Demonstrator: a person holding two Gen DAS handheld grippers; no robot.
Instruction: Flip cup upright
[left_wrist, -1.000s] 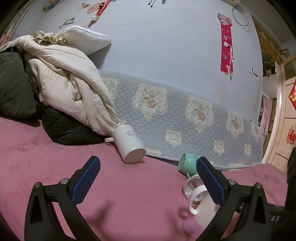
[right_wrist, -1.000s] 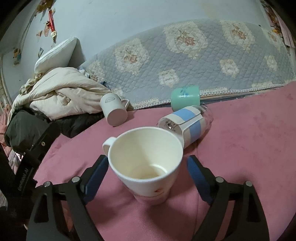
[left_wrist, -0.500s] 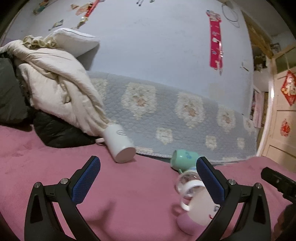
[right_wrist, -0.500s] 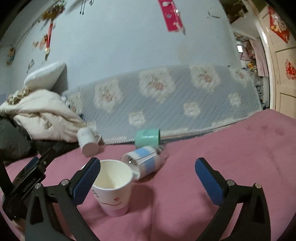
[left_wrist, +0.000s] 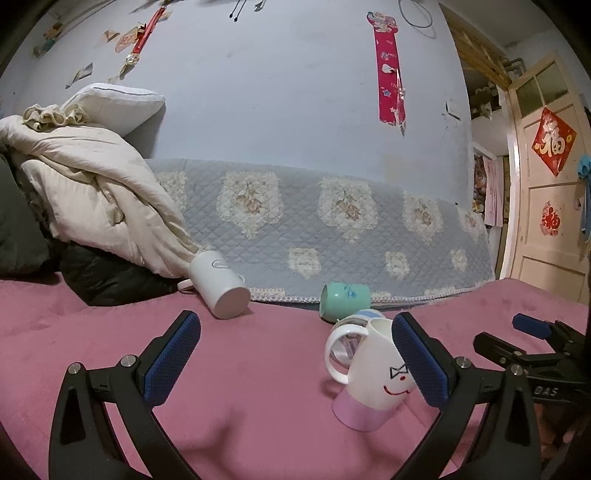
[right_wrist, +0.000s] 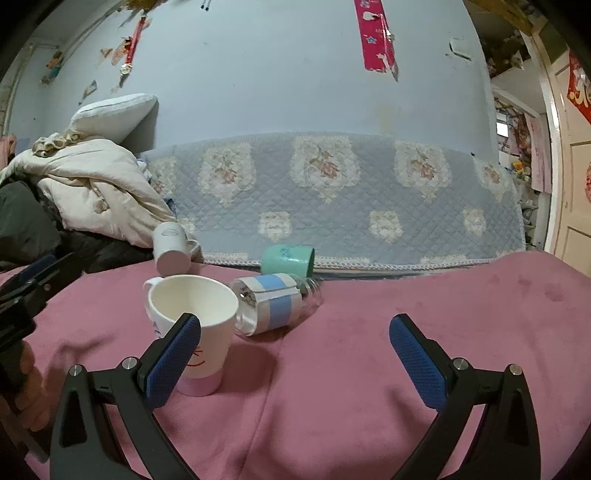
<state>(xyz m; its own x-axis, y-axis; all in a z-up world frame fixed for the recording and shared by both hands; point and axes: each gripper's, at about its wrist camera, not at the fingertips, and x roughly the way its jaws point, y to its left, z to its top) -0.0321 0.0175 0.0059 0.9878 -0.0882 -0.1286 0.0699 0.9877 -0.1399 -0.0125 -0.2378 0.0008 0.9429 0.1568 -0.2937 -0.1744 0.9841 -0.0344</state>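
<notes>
Since the smiley mug (right_wrist: 192, 325) already stands mouth-up on the pink blanket (right_wrist: 369, 369), looks like that flip is done and you're hunting the next one. Biggest candidate is the jar with the blue label (right_wrist: 273, 304), lying on its side just right of the mug, long axis running left-near to right-far, nothing visible inside. Behind it the teal cup (right_wrist: 288, 261) lies sideways too, mouth to the right from your right wrist view. Farthest left, the white mug (left_wrist: 219, 286) rests tipped against the cream duvet (left_wrist: 96, 199), base toward you. Your right gripper (right_wrist: 293, 360) is nearer the jar, fingers spread wide, empty. Left gripper (left_wrist: 295, 360) is wide open too, holding nothing.
</notes>
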